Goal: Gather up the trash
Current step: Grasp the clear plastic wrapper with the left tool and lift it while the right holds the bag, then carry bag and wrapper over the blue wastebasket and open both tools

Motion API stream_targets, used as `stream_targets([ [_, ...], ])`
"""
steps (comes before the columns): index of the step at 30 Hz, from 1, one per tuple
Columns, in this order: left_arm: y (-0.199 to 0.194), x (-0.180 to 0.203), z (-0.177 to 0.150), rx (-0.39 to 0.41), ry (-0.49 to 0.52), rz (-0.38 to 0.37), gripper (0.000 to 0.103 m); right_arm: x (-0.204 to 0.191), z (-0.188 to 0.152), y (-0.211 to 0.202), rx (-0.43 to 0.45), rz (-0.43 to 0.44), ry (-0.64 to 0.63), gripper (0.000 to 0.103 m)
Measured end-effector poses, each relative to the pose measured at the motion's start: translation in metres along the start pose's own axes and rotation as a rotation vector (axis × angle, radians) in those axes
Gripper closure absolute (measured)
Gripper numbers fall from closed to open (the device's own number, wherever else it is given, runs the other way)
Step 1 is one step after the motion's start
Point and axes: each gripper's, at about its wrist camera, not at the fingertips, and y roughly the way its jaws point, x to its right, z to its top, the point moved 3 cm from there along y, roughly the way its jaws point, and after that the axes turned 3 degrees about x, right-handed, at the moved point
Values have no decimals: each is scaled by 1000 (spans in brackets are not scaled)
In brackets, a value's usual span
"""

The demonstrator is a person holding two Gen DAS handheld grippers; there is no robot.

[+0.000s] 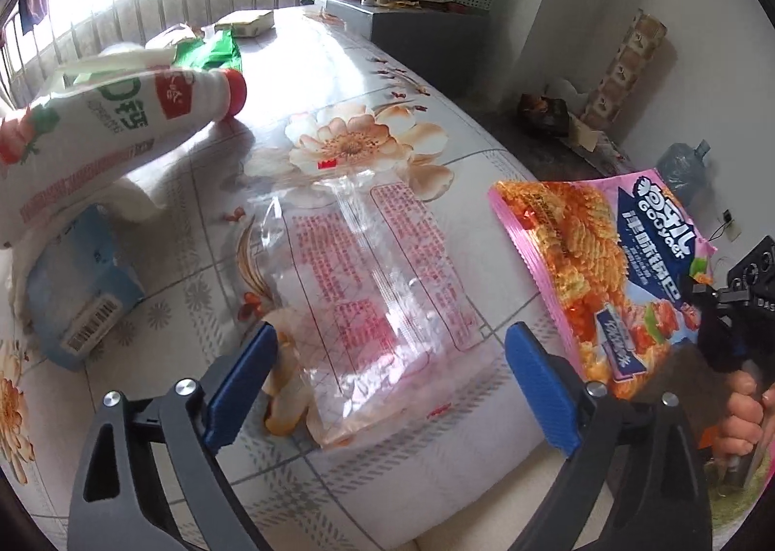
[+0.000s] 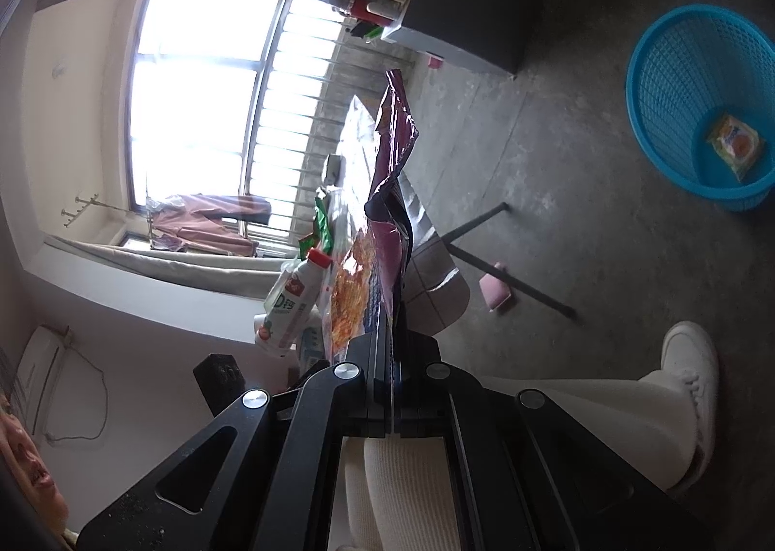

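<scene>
My left gripper [image 1: 392,386] hangs open over the flowered table [image 1: 436,81]. A clear plastic wrapper with red print [image 1: 373,279] lies flat between its blue pads [image 1: 242,386], which do not touch it. Pale orange peel scraps [image 1: 286,386] lie by the left pad. My right gripper [image 2: 392,323] is shut on a pink snack bag [image 2: 387,192], seen at the table's right edge in the left wrist view as the pink snack bag [image 1: 600,260]. A white bottle with a red cap [image 1: 111,124] lies tilted at the left.
A blue carton [image 1: 82,289] and a green wrapper [image 1: 213,52] lie on the table's left side. On the floor to the right stands a blue basket [image 2: 697,105] holding a yellow packet [image 2: 734,144]. A person's white trouser leg and shoe [image 2: 688,367] are below.
</scene>
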Motion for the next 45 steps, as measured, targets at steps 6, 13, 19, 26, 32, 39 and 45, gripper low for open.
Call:
stream_targets([
  [6,5,6,0,31,77,79,20,3,0,-2,-1,-6,6,103],
  [13,-2,1,0,61,65,90,59,4,1,-7,10,12,7,103],
  [19,-5,-10,5,65,-13,47,83,11,6,-26,65,52,40,103],
  [26,-31,19,37,156,-3,-48,84,24,25,-77,222,42,71,103],
  [32,-22,109,86,146,67,-295,84,49,45,-129,404,-80,85,103],
  [39,79,234,115,-116,86,-479,81,79,74,-139,559,-424,11,103],
  [45,182,302,108,-249,153,-386,73,124,95,-98,585,-576,28,103],
])
